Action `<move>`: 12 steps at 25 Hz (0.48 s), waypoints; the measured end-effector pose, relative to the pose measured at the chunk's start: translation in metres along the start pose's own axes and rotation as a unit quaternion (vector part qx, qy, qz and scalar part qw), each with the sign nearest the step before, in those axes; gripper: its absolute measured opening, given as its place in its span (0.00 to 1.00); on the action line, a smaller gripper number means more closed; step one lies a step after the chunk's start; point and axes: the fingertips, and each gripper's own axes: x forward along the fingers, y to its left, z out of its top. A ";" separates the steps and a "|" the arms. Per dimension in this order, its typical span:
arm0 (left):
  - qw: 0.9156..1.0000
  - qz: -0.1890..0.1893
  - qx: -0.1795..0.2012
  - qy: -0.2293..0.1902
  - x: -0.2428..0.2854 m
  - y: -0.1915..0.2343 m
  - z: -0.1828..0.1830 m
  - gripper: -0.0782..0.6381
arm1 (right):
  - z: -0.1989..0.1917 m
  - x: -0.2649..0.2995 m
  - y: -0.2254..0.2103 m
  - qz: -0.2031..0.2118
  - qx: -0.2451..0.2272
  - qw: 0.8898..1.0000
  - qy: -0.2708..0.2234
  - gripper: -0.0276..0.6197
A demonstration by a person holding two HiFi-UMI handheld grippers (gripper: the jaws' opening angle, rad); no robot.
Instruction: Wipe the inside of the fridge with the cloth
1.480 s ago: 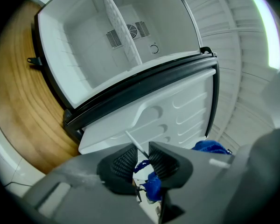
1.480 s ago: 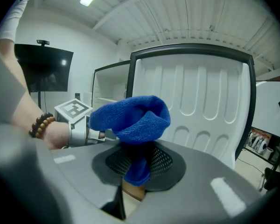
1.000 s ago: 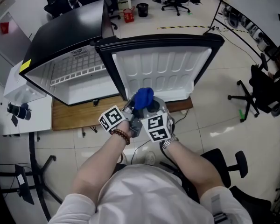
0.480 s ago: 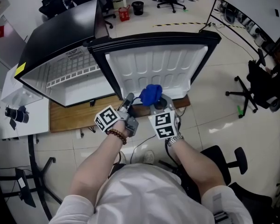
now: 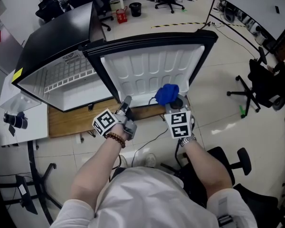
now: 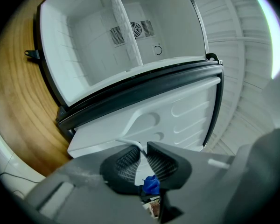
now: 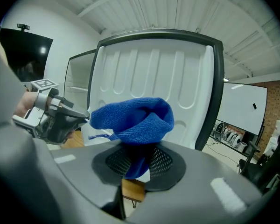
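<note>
Holding the cloth [image 7: 135,118]: right gripper [image 7: 137,161], jaws clamped on its lower fold, most of the blue bundle bulging loose above the pads. Cloth sits just in front of the open door [image 5: 147,72], at its inner face. The fridge [image 5: 61,37] cavity lies at 10 o'clock from it in the head view. Left gripper [image 6: 142,157]: jaws a narrow slit apart, nothing in them, at 9 o'clock of the right one. Judgement: cloth is light, soft and floppy, with a grippy weave and no breakage risk. Best pinched deep through a bunched fold, leaving a padded wad forward for wiping.
</note>
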 end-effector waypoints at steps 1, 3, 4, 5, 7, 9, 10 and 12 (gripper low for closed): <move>1.000 0.000 0.000 0.000 0.000 0.000 0.000 0.16 | -0.002 -0.001 -0.006 -0.006 0.000 1.000 0.001 0.14; 1.000 0.001 0.001 0.000 0.000 0.001 0.000 0.16 | -0.006 -0.004 -0.018 -0.017 0.001 1.000 0.004 0.14; 1.000 0.001 0.001 0.000 0.000 0.001 0.000 0.16 | -0.007 -0.005 -0.024 -0.022 0.002 1.000 0.005 0.14; 1.000 0.002 0.001 0.000 0.000 0.001 0.000 0.16 | -0.009 -0.007 -0.031 -0.028 0.002 1.000 0.007 0.14; 1.000 0.002 0.001 0.000 0.000 0.001 0.000 0.16 | -0.013 -0.010 -0.044 -0.040 0.004 0.999 0.010 0.14; 1.000 0.002 0.000 -0.001 0.000 0.001 0.000 0.16 | -0.016 -0.012 -0.057 -0.052 0.006 0.999 0.012 0.14; 1.000 0.002 0.000 -0.002 0.000 0.001 0.000 0.16 | -0.018 -0.013 -0.064 -0.058 0.007 0.998 0.014 0.14; 1.000 0.002 -0.001 -0.003 0.000 0.002 0.001 0.16 | -0.020 -0.015 -0.076 -0.069 0.008 0.997 0.017 0.14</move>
